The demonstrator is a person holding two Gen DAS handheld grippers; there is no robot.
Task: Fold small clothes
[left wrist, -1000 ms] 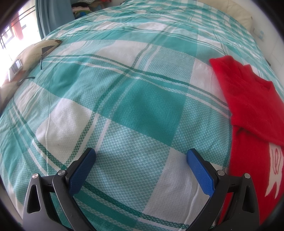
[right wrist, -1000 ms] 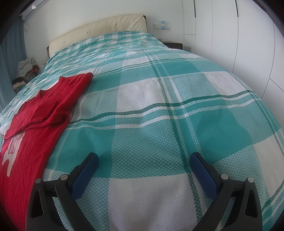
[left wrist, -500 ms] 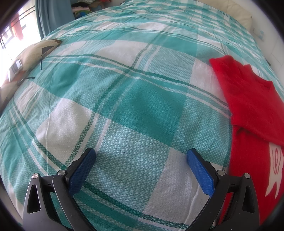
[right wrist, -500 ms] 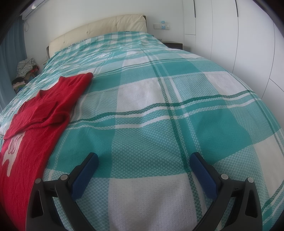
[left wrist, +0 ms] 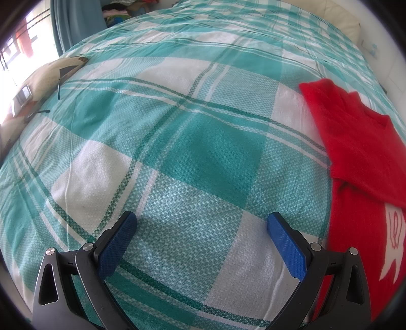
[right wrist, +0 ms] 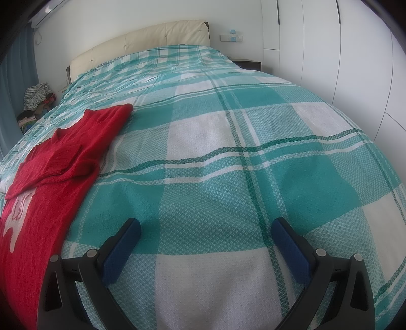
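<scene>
A red knitted sweater [left wrist: 355, 152] with a white figure on its front lies on the bed, a sleeve folded across its chest. It fills the right edge of the left wrist view and the left side of the right wrist view [right wrist: 50, 182]. My left gripper [left wrist: 201, 226] hovers open over the bedspread, left of the sweater, nothing between its blue pads. My right gripper [right wrist: 205, 228] is open too, over bare bedspread to the right of the sweater, apart from it.
A teal and white checked bedspread [right wrist: 228, 152] covers the bed. A cream headboard [right wrist: 142, 43] and white wardrobe doors [right wrist: 330, 50] stand behind. A beige cushion [left wrist: 50, 73] lies at the left bed edge by a blue curtain [left wrist: 76, 22]. A heap of clothes [right wrist: 35, 101] sits beyond.
</scene>
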